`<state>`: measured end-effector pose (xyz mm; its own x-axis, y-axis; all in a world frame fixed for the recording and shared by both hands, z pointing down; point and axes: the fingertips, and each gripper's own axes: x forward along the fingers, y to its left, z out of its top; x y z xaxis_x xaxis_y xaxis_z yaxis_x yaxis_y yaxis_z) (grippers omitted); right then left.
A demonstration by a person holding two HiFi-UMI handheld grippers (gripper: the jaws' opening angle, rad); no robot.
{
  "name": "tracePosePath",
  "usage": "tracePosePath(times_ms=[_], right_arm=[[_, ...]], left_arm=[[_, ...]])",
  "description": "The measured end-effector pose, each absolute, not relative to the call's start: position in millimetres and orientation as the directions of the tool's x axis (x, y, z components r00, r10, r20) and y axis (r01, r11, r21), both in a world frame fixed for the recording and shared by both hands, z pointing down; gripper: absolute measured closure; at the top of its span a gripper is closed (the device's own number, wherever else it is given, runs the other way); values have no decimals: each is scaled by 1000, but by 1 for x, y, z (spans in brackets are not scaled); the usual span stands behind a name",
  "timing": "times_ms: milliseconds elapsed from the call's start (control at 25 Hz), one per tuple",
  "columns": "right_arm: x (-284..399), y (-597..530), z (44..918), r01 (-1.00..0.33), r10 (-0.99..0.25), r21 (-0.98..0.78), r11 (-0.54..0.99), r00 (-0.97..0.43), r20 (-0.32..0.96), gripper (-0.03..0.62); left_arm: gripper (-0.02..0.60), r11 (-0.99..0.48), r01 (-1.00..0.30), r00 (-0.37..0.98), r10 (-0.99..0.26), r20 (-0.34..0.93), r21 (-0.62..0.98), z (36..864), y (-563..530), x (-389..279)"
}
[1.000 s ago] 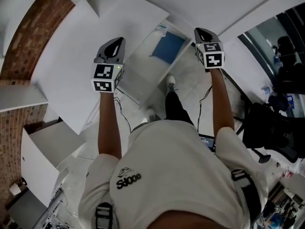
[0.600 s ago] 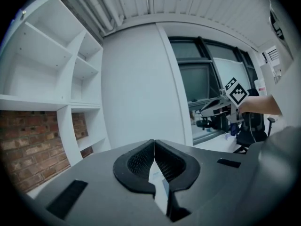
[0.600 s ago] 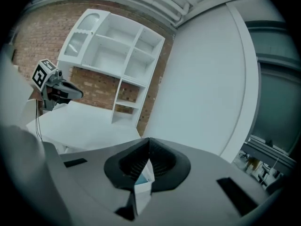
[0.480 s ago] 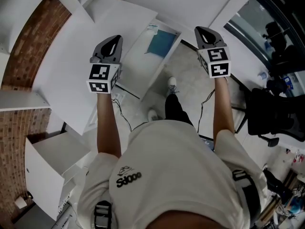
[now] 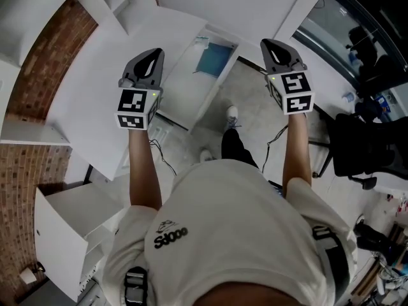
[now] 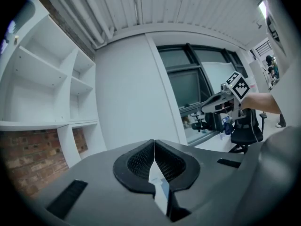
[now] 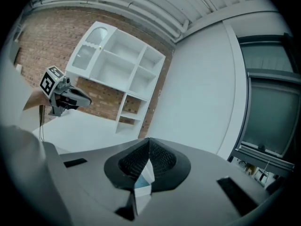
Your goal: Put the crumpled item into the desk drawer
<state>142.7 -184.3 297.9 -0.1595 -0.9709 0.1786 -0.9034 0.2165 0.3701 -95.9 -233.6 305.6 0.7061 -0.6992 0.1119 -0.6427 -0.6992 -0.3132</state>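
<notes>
Drawer (image 5: 185,83) open below; arms stretched forward, left tongs (image 5: 152,57) and right tongs (image 5: 275,45) both clamped shut, empty.

Office: white desk (image 5: 89,88), black office chair (image 5: 360,152), white shelving (image 7: 120,62), brick wall (image 5: 16,215).

White desk (image 5: 95,88), red-brown brick wall (image 5: 16,196)

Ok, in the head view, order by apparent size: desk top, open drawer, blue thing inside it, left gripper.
1. desk top
2. open drawer and left gripper: about alike, and the gripper is nearer the camera
3. blue thing
</notes>
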Motion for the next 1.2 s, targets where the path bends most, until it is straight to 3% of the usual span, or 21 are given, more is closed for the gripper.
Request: tracePosePath(times_ms=[560,1200], right_arm=[[111,-166,270,-875,-967,412,254,-217,136,588],[129,-206,285,-879,-961,394,270,-220,168,588]], left_arm=[[563,-708,-614,737,-673,68,-349,287,-206,-90],[563,-720,-609,734,-671,107,-333,300,-244,-72]])
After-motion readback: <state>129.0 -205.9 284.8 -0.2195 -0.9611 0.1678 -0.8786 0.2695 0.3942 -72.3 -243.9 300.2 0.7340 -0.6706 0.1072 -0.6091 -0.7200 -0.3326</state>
